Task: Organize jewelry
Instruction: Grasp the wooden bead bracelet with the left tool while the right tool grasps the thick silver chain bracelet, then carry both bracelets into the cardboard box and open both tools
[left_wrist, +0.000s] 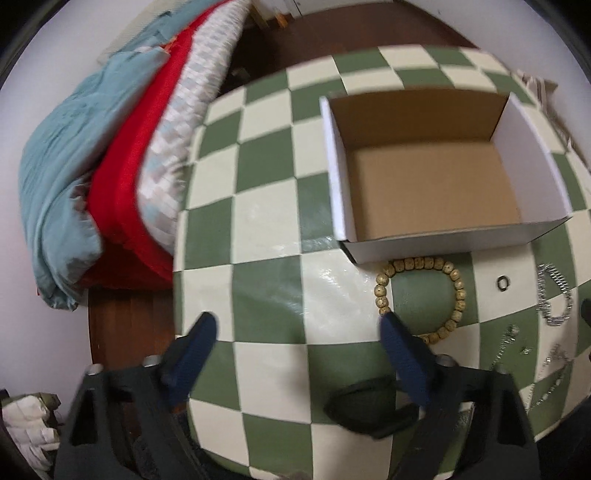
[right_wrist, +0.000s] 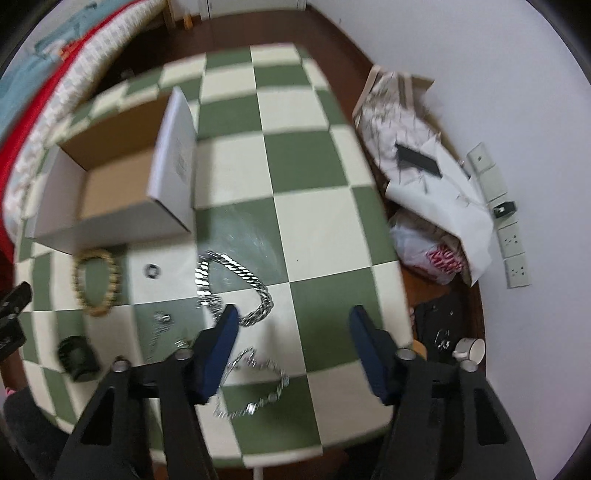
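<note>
1 box (left_wrist: 436, 192) upper right of left view, 1 bead bracelet (left_wrist: 421, 299) just below it. 2 chains: (right_wrist: 236, 284) centre, (right_wrist: 255, 384) lower centre. Left gripper (left_wrist: 299, 325) and right gripper (right_wrist: 291, 314): jaws apart, nothing between.

You are working over a table (right_wrist: 317, 221) covered in green and cream checks, standing on a dark brown wood floor (right_wrist: 332, 26). A plain white wall (right_wrist: 498, 74) is running along your right, carrying a column of sockets (right_wrist: 511, 236). To your left, bedding is lying heaped: a light blue quilt (left_wrist: 70, 155), a red blanket (left_wrist: 125, 184) and a pale checked cover (left_wrist: 181, 140).
</note>
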